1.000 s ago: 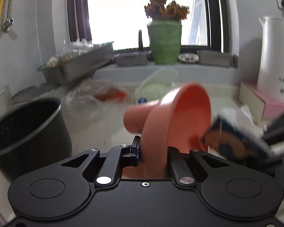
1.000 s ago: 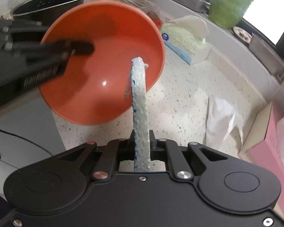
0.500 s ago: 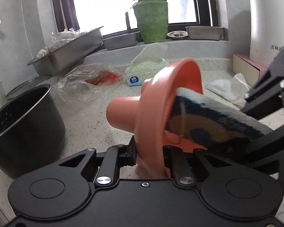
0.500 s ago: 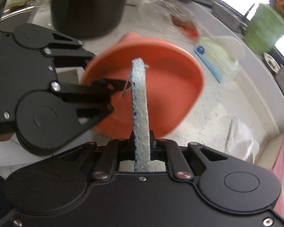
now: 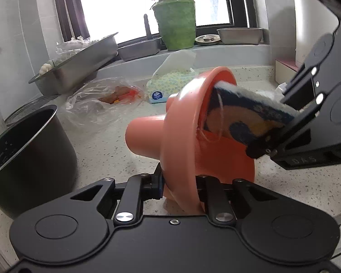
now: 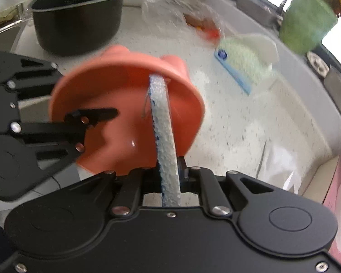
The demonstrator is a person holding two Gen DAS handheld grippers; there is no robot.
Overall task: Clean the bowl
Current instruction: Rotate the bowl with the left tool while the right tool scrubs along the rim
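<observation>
The left gripper is clamped on the near rim of the salmon-orange plastic footed bowl, holding it on its side above the pale speckled stone counter, its foot pointing left and far. The right gripper is closed on a flat blue-and-white cleaning sponge, whose far end presses inside the bowl's upper wall. To the left stands a dark round metal cooker pot. Beyond the bowl lie a crumpled clear plastic bag and a soft green-patterned tissue pack. On the far sill sit a green flower pot and steel trays. A white kettle stands far right, behind the right gripper's body.
</observation>
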